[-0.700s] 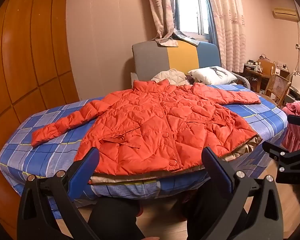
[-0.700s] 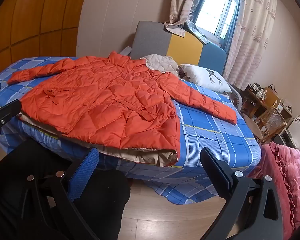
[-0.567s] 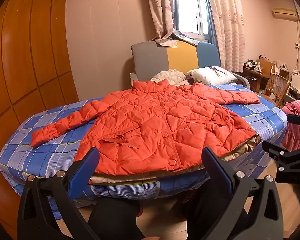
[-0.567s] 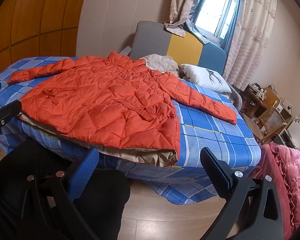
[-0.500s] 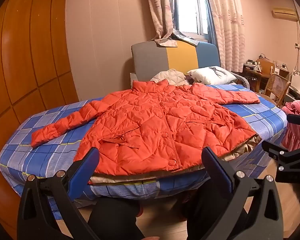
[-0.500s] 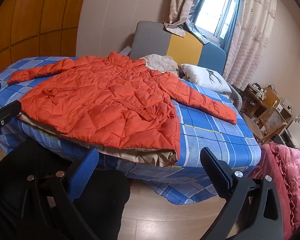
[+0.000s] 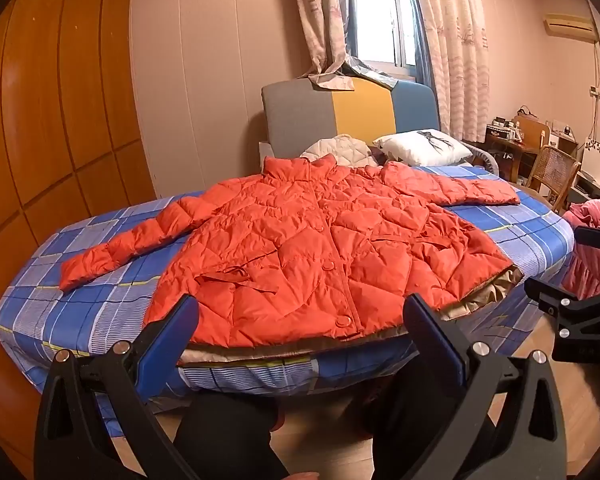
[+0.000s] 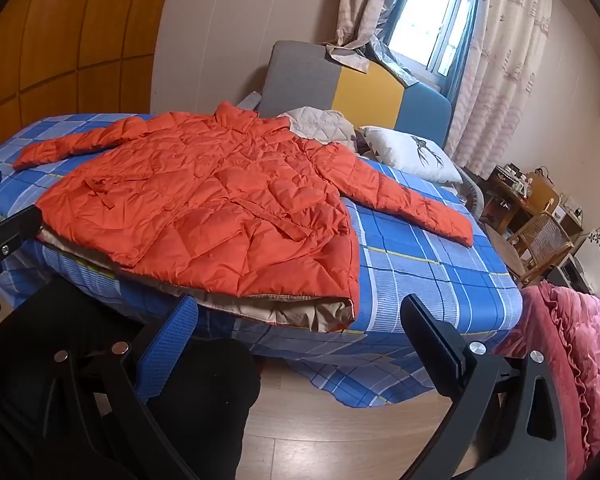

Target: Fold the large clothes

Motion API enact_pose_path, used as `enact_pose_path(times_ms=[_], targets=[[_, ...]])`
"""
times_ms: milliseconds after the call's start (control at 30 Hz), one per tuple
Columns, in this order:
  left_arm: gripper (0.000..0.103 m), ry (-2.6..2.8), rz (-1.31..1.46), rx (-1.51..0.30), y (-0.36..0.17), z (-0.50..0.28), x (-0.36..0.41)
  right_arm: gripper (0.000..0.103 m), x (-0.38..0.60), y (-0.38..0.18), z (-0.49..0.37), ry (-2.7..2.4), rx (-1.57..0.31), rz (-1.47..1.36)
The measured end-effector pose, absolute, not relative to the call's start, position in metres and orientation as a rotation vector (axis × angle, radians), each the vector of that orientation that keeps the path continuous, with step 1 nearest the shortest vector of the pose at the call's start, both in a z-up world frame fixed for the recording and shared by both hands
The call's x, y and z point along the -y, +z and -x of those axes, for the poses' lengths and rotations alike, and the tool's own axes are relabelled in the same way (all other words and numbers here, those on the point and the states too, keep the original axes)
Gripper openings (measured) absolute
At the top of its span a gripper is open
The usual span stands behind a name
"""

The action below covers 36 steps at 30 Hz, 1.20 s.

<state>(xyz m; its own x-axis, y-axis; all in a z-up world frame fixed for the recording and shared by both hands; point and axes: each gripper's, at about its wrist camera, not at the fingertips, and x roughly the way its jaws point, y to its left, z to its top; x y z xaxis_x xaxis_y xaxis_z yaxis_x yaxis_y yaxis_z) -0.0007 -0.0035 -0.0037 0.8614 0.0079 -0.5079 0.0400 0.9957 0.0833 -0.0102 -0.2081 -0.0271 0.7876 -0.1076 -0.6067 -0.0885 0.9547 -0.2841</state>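
Note:
An orange quilted jacket [image 7: 320, 248] lies front-up and buttoned on the blue checked bed [image 7: 100, 308], both sleeves spread out sideways. Its beige lining shows along the hem, which hangs at the bed's near edge. My left gripper [image 7: 300, 320] is open, short of the hem and apart from it. In the right wrist view the same jacket [image 8: 204, 204] fills the left half of the bed [image 8: 428, 276]. My right gripper [image 8: 298, 322] is open too, just off the jacket's near right hem corner, with nothing between its fingers. The right gripper also shows at the right edge of the left wrist view.
A white pillow [image 7: 424, 148] and a beige quilted garment [image 7: 340, 150] lie at the headboard [image 7: 340, 116]. A pink quilt [image 8: 572, 344] sits right of the bed. A wicker chair [image 8: 540, 240] and a cluttered desk stand behind. A person's dark trouser legs [image 7: 224, 432] stand at the bed's edge.

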Motion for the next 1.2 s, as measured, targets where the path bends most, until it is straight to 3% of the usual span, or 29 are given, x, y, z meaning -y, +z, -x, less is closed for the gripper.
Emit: enact_pose_path(times_ms=[1200], targets=[[0.101, -0.014, -0.077, -0.540, -0.0080, -0.0030, 0.0011, 0.100, 0.2084, -0.0264, 0.0094, -0.007, -0.667, 0.303]])
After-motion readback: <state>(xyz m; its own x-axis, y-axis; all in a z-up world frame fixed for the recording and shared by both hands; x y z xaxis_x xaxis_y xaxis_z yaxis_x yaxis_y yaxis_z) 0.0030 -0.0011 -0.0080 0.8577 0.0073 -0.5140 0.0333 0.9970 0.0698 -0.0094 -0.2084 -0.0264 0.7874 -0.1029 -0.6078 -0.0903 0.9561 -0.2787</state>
